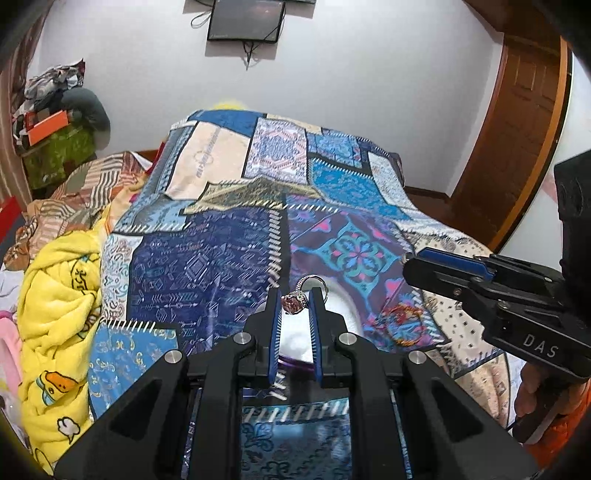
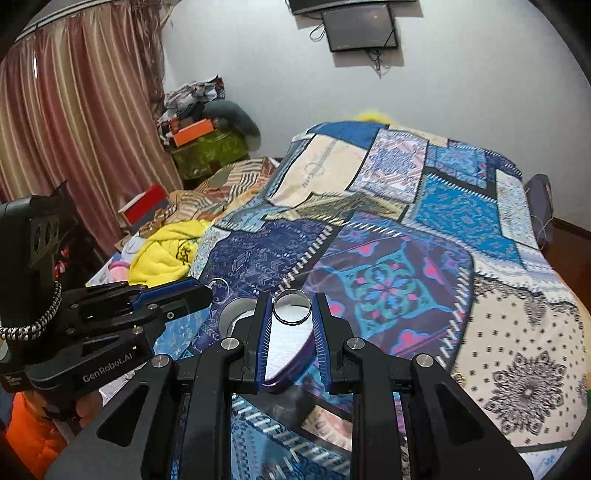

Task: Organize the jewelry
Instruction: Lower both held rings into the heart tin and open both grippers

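Grippers each pinch a ring over the white-lined tray [image 2: 288,343]: left gripper [image 1: 295,301] the stone ring [image 1: 294,301], right gripper [image 2: 291,308] the plain band [image 2: 291,311], apparently poised for sorting.

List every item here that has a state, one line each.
Left gripper: shut on the gem ring.
Gem ring: held, lifted.
Right gripper: shut on the plain band.
Plain band: held, lifted.
Jewelry box: open, white lining showing.
Wall screen: dark.
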A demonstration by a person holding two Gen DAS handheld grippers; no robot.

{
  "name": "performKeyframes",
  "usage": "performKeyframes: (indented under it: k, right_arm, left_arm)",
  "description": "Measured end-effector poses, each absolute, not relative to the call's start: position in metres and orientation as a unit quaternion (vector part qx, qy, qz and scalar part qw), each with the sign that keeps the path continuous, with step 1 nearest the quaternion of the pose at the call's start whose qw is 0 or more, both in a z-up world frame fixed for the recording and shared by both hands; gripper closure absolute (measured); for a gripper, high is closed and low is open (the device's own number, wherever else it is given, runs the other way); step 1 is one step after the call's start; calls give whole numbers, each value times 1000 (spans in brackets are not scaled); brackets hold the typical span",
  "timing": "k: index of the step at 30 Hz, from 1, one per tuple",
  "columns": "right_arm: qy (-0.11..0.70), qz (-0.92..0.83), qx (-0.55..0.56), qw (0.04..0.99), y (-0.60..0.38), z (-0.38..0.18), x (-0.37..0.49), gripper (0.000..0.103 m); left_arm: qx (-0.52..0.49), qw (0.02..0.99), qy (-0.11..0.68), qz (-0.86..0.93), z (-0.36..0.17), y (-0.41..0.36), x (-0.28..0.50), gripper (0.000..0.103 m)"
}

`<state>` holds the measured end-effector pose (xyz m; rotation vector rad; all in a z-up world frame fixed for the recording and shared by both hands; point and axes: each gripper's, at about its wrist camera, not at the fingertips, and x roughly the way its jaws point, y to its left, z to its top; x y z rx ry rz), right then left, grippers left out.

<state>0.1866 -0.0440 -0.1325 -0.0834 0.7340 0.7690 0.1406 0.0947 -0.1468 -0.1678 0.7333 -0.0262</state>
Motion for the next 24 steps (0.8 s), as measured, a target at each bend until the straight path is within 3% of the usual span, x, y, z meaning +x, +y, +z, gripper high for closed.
performKeyframes:
  k: [24]
  right_arm:
    - [419, 377, -67, 823, -6, -181, 217, 83]
  left_arm:
    - [-54, 913, 404, -18, -186, 99, 164, 90]
